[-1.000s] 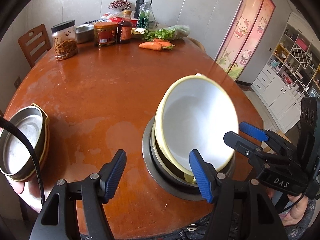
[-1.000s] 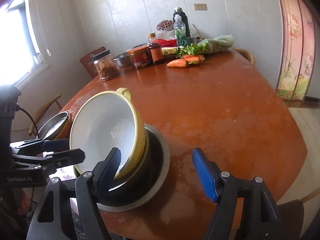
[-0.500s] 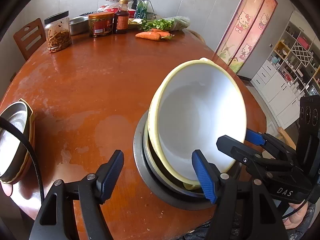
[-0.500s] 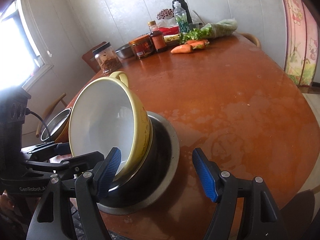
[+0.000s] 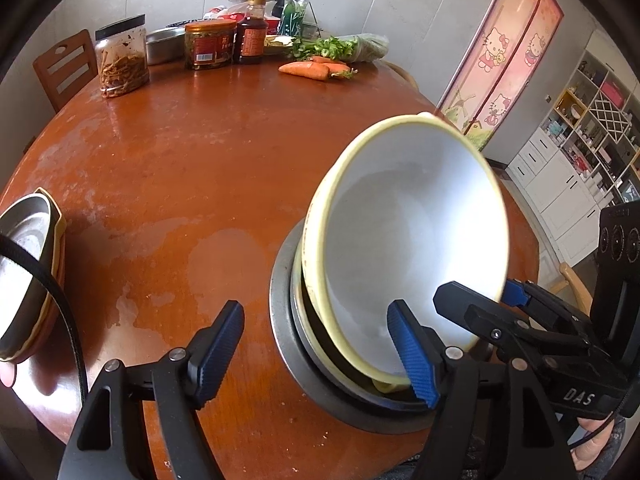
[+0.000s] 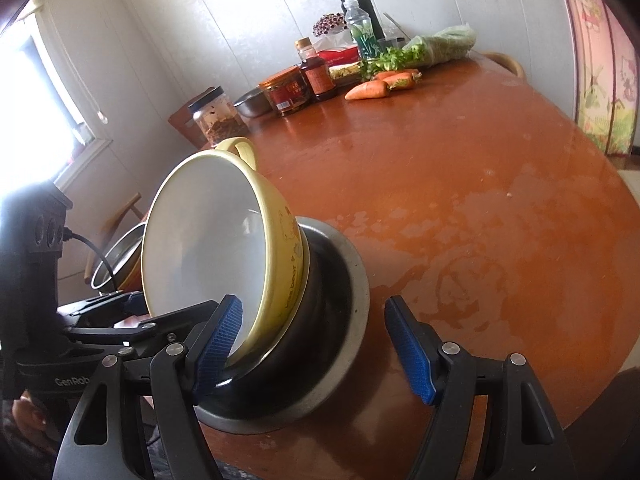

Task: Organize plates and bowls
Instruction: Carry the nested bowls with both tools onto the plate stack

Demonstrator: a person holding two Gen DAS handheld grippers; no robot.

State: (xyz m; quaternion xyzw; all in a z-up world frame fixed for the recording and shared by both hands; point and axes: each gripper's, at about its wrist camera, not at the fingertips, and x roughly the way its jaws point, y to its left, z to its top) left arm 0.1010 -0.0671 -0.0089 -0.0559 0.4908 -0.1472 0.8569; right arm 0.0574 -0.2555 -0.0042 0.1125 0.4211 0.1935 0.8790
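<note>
A yellow bowl with a white inside (image 5: 412, 240) (image 6: 216, 248) stands tilted steeply on its edge in a dark bowl on a steel plate (image 5: 320, 396) (image 6: 344, 360) near the table's front edge. My left gripper (image 5: 320, 348) is open, its right finger at the bowl's lower rim. My right gripper (image 6: 316, 344) is open, its left finger in front of the bowl's lower rim. Each gripper shows in the other's view beside the bowl. A steel bowl stacked in a yellow dish (image 5: 24, 280) (image 6: 120, 256) sits at the table's left edge.
The round brown table (image 5: 180, 168) carries jars (image 5: 122, 58), bottles (image 5: 251, 30), a steel pan, carrots (image 5: 308, 69) and greens along its far side. A wooden chair (image 5: 64, 68) stands at the far left. White shelves (image 5: 580, 148) stand at the right.
The yellow bowl has tipped up more steeply toward the cameras. Both grippers have moved closer in around its lower rim.
</note>
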